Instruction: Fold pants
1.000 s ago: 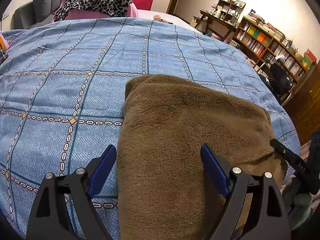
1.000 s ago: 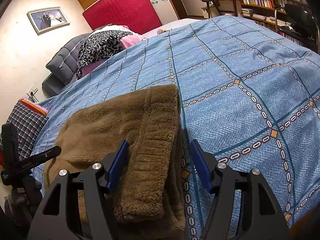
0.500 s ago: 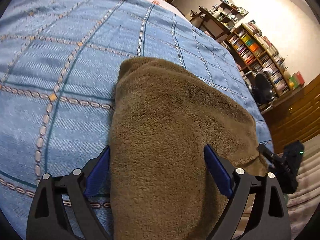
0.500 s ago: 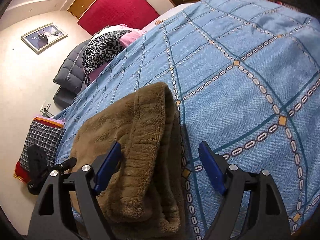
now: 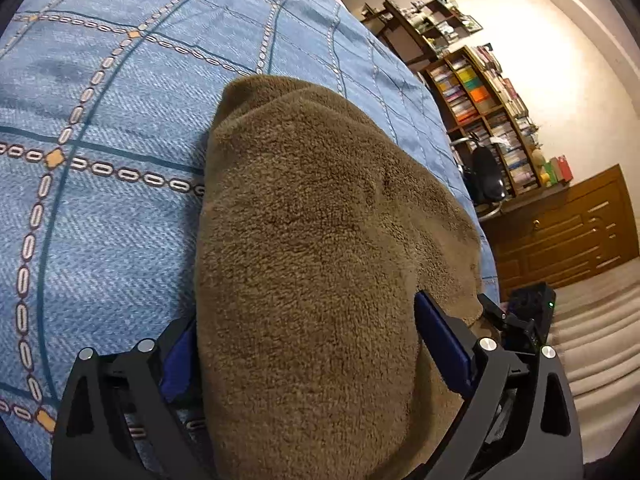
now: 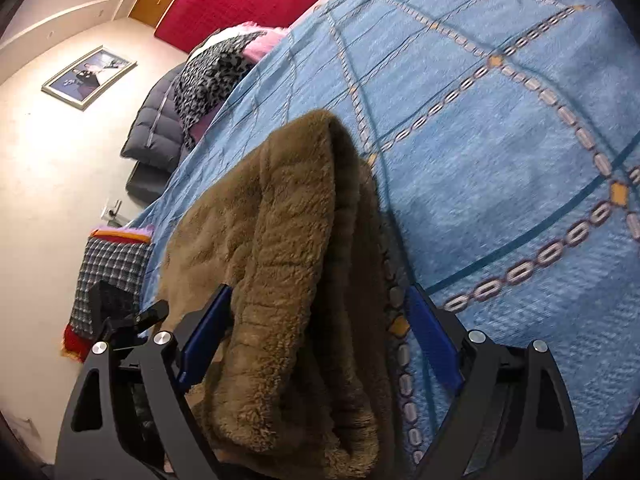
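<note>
On top of the blue patterned bedspread [image 5: 100, 92], near its edge: brown fleece pants [image 5: 320, 260], folded into a thick bundle, layered edge showing in the right wrist view [image 6: 304, 280].

Around it: leopard-print blanket [image 6: 208, 76] and pink bedding further up the bed, dark padded headboard [image 6: 156, 136] behind those, red panel [image 6: 236, 4] and a framed picture [image 6: 88, 76] on the wall. Checked cloth [image 6: 108, 272] hanging off the bed's side. Other way: bookshelves crammed with books [image 5: 480, 100], black office chair [image 5: 486, 176] in front, wooden drawer cabinet [image 5: 568, 224] beside. Not much blocking anything, just bare bedspread beside the bundle.

Tongs: left gripper [image 5: 304, 344] straddling one end of the pants, jaws wide and opening, fabric between the blue pads [image 5: 440, 344] but no real squeeze visible. Right gripper [image 6: 316, 332] same deal on the other end, jaws opening, folded edge sitting loose between the pads [image 6: 204, 336]. Each gripper visible in the other's view, just off the bundle.
</note>
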Available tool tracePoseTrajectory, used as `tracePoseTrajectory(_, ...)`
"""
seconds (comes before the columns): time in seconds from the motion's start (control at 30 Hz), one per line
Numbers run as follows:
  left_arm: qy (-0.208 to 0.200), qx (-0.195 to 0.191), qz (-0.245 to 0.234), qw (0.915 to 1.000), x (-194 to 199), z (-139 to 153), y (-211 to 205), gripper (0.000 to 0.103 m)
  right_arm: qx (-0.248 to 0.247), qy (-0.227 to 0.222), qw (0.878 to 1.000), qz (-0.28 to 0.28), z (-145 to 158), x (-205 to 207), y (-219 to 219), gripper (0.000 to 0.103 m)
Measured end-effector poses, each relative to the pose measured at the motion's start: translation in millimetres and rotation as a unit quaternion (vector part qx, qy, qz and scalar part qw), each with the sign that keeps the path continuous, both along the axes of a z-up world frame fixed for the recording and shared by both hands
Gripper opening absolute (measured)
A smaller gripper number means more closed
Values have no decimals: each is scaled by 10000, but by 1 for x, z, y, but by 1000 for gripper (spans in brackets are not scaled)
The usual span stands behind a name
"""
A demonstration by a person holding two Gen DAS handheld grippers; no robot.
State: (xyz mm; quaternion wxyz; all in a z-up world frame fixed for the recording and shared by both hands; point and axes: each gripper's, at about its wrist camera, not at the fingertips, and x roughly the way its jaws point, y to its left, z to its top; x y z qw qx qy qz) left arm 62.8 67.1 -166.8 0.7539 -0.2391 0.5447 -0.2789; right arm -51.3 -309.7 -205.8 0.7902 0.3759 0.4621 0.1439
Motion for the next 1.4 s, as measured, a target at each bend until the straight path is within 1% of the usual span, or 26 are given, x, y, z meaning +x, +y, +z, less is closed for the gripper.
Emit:
tracePoseTrajectory(0.07, 6, -11, -132, 9999, 1, 1, -2, 96, 42, 30, 9999, 153, -2, 2, 4, 88)
tracePoseTrajectory(0.17, -1, 12, -261, 9997, 0, 2, -4, 96, 60, 39, 9998, 210, -2, 4, 5, 88)
tracePoseTrajectory(0.37, 81, -124, -469, 9988, 2, 2, -8, 95, 49, 15, 9995, 297, -1, 7, 10, 87)
tracePoseTrajectory(0.43, 115, -88, -540, 9984, 3, 3, -7, 92, 45, 7, 9995, 322, -1, 7, 11, 87)
tracePoseTrajectory(0.57, 181, -171, -571, 9981, 8, 2, -4, 85, 61, 18, 9993, 373, -2, 12, 13, 87)
tracePoseTrajectory(0.73, 85, -211, -563, 9982, 5, 3, 3, 77, -36, 7, 9990, 434, 0, 18, 22, 87)
tracePoseTrajectory(0.8, 41, -208, -538, 9983, 3, 3, 4, 72, -84, -4, 9989, 453, 1, 18, 24, 79)
tracePoseTrajectory(0.83, 18, -198, -523, 9984, 2, 5, 4, 70, -85, -10, 9990, 448, 1, 18, 25, 77)
tracePoseTrajectory(0.9, -26, -177, -521, 9985, 0, 7, 5, 66, -120, -44, 9990, 427, 2, 17, 25, 68)
tracePoseTrajectory(1.0, -152, -60, -572, 9982, -2, 16, 2, 62, -171, -182, 9988, 415, 8, 13, 25, 58)
tracePoseTrajectory(1.1, -285, 4, -590, 9979, -4, 26, 2, 60, -214, -304, 9986, 385, 16, 11, 25, 53)
tracePoseTrajectory(1.27, -500, 40, -544, 9973, -3, 40, 0, 59, -319, -506, 9976, 340, 32, 14, 23, 51)
tracePoseTrajectory(1.4, -632, 55, -514, 9967, 9, 49, -8, 58, -416, -672, 9965, 285, 44, 26, 18, 51)
